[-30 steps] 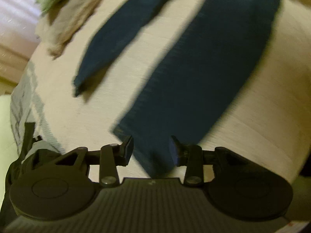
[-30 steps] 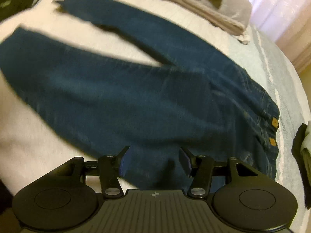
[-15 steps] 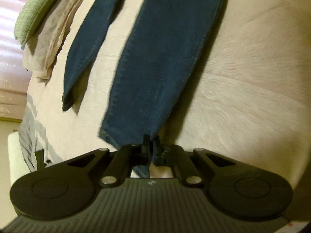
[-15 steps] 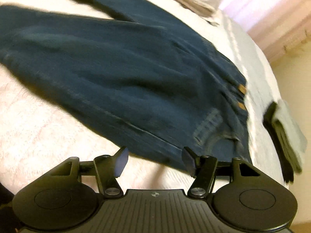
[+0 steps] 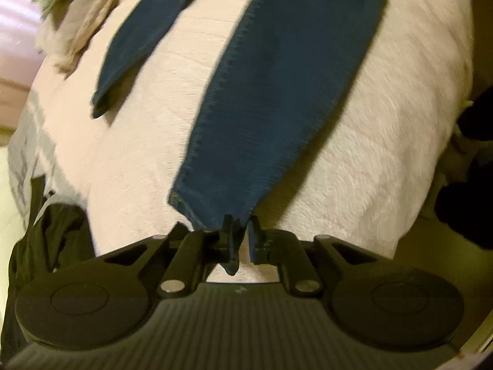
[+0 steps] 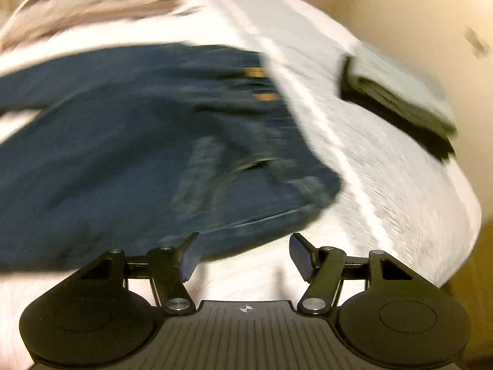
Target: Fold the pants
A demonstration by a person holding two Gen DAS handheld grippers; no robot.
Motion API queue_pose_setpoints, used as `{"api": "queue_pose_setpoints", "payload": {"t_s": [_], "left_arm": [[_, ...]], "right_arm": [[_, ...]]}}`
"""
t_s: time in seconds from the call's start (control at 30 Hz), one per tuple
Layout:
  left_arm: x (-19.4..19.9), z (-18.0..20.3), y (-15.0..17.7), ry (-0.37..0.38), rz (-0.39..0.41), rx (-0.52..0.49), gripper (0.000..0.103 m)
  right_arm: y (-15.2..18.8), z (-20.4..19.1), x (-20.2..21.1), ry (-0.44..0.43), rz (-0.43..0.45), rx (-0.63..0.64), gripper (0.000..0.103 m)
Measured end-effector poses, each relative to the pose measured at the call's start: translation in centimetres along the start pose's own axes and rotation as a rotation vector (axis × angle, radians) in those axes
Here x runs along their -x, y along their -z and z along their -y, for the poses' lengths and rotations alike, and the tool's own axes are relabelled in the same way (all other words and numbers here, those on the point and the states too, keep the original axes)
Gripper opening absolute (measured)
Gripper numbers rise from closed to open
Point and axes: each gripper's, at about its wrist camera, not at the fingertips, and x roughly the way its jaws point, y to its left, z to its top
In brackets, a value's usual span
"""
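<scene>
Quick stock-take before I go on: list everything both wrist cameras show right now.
jeans: one, dark blue, spread on the bed, legs apart.
bedcover: one, cream, under the jeans.
beige and green cloths: a pile, far edge of the bed.
folded clothes: one stack, grey on black, beyond the waistband.
left tongs: black, jaws opening, hem of one leg between them.
right tongs: black, open, nothing between them, near the waistband.

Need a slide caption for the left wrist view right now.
Left claw, opening slightly, with the hem of one jeans leg between its pads on the white bedspread.
</scene>
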Motion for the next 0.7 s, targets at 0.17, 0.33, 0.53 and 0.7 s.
{"api": "queue_pose_setpoints", "payload": {"t_s": [0.17, 0.33, 0.53, 0.7], "left_arm": [[1.8, 0.2, -5.2, -0.038, -0.003, 0.092, 0.010], [3.1, 3.1, -14.0, -0.021, 0.037, 0.136, 0.011], [4.3, 7.1, -24.5, 0.051, 0.132, 0.072, 0.011], [5.3, 8.7, -30.0, 0.093, 0.187, 0.018, 0.011]], "right_arm": [[-1.5, 7.9, -4.5, -0.063, 0.000, -0.323, 0.060], [-2.1, 13.4, -9.5, -0.249, 0.000, -0.551, 0.060], [-1.9, 16.9, -10.4, -0.371, -0.022, -0.672, 0.016], [-1.7, 19.1, -9.0, -0.382, 0.002, -0.628, 0.010]]}}
